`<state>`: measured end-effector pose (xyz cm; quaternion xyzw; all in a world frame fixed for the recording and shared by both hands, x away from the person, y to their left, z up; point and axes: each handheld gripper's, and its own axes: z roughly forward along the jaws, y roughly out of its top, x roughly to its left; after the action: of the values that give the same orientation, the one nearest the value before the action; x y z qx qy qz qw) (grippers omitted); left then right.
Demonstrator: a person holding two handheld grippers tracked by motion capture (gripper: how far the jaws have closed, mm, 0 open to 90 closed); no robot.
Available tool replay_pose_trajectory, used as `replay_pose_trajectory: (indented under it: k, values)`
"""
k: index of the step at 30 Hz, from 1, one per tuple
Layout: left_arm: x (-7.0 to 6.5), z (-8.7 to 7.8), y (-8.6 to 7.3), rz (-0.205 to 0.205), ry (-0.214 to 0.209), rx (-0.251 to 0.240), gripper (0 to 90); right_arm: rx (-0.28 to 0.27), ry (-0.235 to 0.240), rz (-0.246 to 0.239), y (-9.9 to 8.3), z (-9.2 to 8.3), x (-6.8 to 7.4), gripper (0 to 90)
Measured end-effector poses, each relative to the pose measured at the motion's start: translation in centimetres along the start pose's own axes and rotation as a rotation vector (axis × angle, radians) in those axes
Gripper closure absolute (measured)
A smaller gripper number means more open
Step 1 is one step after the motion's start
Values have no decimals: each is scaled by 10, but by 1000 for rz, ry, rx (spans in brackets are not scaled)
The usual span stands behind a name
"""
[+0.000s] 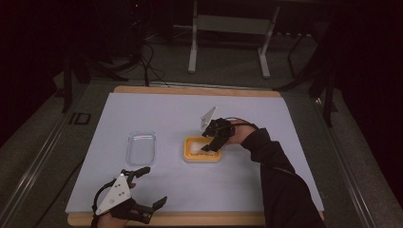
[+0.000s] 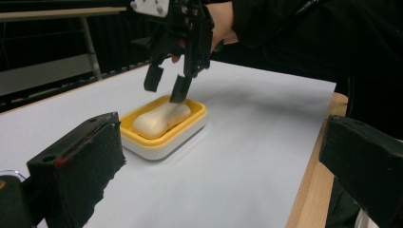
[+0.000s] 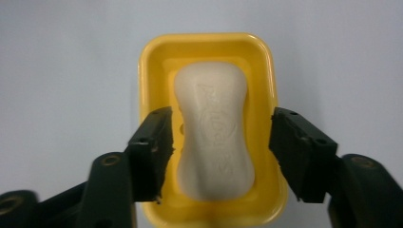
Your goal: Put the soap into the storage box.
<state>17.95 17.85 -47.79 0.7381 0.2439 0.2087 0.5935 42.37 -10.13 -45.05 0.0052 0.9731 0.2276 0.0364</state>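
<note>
A pale bar of soap (image 1: 197,148) (image 2: 160,119) (image 3: 214,137) lies in a yellow soap dish (image 1: 186,152) (image 2: 157,145) (image 3: 152,52) near the middle of the white table cover. My right gripper (image 1: 209,147) (image 2: 166,89) (image 3: 221,152) hangs open just above the bar, pointing down. One jaw stands on each side of the bar with a gap to it. The pads do not press on the soap. My left gripper (image 1: 151,186) (image 2: 218,166) rests at the near left of the table, open wide with nothing between its jaws.
A clear plastic lid or tray (image 1: 141,148) lies to the left of the dish. The wooden table edge (image 1: 190,219) (image 2: 313,190) runs along the front. White frame legs (image 1: 192,52) stand on the floor behind the table.
</note>
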Motion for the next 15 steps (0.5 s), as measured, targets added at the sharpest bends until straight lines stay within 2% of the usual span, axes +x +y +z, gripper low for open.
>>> replay_pose_trajectory:
  k: [1,3,5,7,11,13,15]
  values:
    - [0,0,0,0,0,2,11,-4,-4,16,-1,-3,-1,325]
    - [1,1,0,0,1,3,11,-12,-45,64,-3,-8,-2,278]
    - [0,1,0,2,1,4,11,-15,-76,107,-5,-13,-3,183]
    - [0,1,0,2,1,4,11,-22,-79,121,-9,-16,-3,140]
    - [0,1,0,0,1,4,11,-31,-118,166,-14,-20,-4,127]
    - [0,1,0,0,1,5,11,-45,-122,215,-17,-24,-6,122]
    - [0,1,0,1,1,4,11,-53,-157,262,-20,-28,-7,130]
